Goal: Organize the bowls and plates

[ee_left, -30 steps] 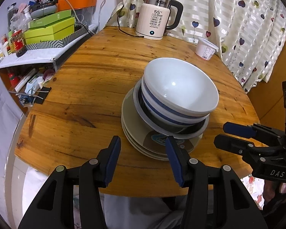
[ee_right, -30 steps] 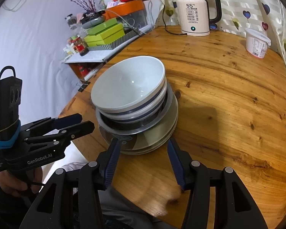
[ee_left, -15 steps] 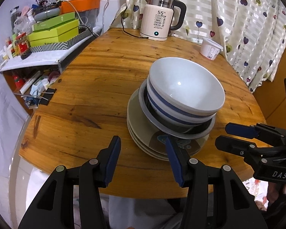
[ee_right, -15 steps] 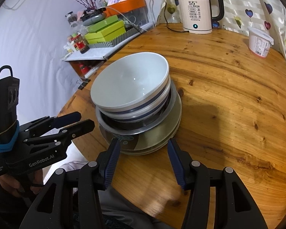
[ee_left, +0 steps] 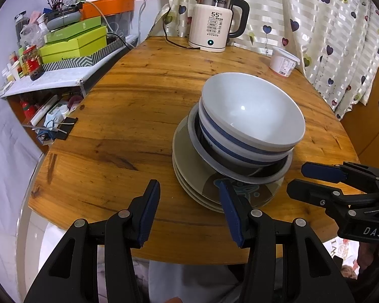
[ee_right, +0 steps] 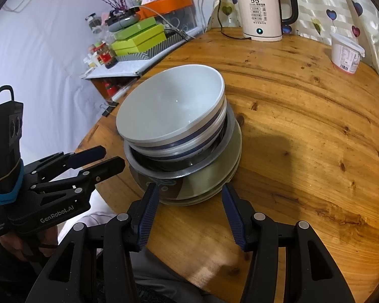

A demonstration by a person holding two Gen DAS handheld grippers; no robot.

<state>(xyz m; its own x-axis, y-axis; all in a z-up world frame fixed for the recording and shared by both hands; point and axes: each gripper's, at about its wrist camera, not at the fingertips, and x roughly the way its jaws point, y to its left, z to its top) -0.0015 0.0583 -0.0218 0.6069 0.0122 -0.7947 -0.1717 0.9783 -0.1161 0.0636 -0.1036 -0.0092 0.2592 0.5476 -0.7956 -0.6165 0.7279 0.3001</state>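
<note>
Near the front edge of the round wooden table (ee_left: pixel 128 116) stands one stack: greenish plates (ee_left: pixel 189 176) at the bottom, a dark bowl with a grey rim (ee_left: pixel 242 174) on them, and white bowls with blue bands (ee_left: pixel 250 116) nested on top; the left gripper (ee_left: pixel 189 202) hovers just before the plates, its jaws apart and gripping nothing; the right gripper (ee_right: pixel 189 204) also stands parted and empty at the plates' near rim; a kettle (ee_left: pixel 214 22) and a white tub (ee_left: pixel 283 60) sit at the far side.
</note>
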